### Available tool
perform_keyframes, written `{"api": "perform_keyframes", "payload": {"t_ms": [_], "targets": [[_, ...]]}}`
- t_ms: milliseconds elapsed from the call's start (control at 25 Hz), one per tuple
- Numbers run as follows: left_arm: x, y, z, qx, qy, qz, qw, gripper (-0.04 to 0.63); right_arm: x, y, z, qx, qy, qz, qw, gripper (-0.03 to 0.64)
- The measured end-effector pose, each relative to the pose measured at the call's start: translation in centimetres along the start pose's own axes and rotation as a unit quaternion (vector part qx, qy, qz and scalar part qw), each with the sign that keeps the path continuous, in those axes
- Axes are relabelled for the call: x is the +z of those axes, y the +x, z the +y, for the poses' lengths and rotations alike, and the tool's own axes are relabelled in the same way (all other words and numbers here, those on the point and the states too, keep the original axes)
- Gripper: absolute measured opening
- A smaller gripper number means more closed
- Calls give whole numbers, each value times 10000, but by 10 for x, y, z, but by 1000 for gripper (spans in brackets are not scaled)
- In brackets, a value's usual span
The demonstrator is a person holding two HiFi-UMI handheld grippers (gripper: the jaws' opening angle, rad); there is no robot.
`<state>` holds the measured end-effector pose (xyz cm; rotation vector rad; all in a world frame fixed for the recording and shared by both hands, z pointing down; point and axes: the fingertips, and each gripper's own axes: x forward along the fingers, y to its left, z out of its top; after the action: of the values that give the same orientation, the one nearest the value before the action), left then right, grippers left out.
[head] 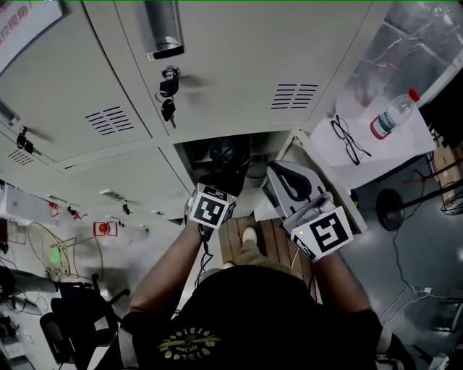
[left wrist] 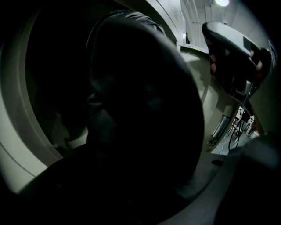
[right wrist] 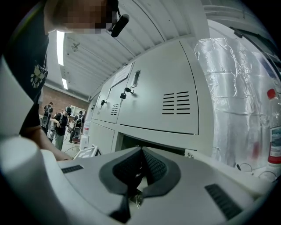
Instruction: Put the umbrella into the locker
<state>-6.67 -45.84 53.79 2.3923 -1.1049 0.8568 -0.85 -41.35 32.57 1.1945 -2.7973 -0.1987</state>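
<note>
One clamp matters: my left gripper (head: 221, 181) grips the umbrella (head: 228, 159) at the locker (head: 239, 134) mouth. I'd push straight and deep; right gripper (head: 279, 174) jaws rest together.

Matt grey sheet-metal locker (head: 239, 65), dark matt cloth umbrella (head: 228, 160), clear plastic bottle (head: 391, 115)

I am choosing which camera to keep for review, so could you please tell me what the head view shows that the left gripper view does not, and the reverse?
Only the head view: the glasses and bottle on the side table, and the keys in the door above. Only the left gripper view: a ceiling light. Both: the dark umbrella at the open locker, and the right gripper.
</note>
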Motion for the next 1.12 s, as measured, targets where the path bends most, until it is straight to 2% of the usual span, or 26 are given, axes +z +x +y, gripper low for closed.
{"api": "perform_keyframes", "payload": {"t_ms": [200,360,520,1120], "targets": [[9,8,13,69,-207,132,9997,255,0,4,-3,59,-6,1,10000,28],[19,12,22,194,-196,120,9995,255,0,6,-6,71,-9,-56,10000,28],[37,12,28,258,-187,-67,9995,254,-2,9,-8,84,22,-11,10000,28],[86,21,54,596,-227,-363,9973,255,-4,13,-7,105,90,21,9999,28]]}}
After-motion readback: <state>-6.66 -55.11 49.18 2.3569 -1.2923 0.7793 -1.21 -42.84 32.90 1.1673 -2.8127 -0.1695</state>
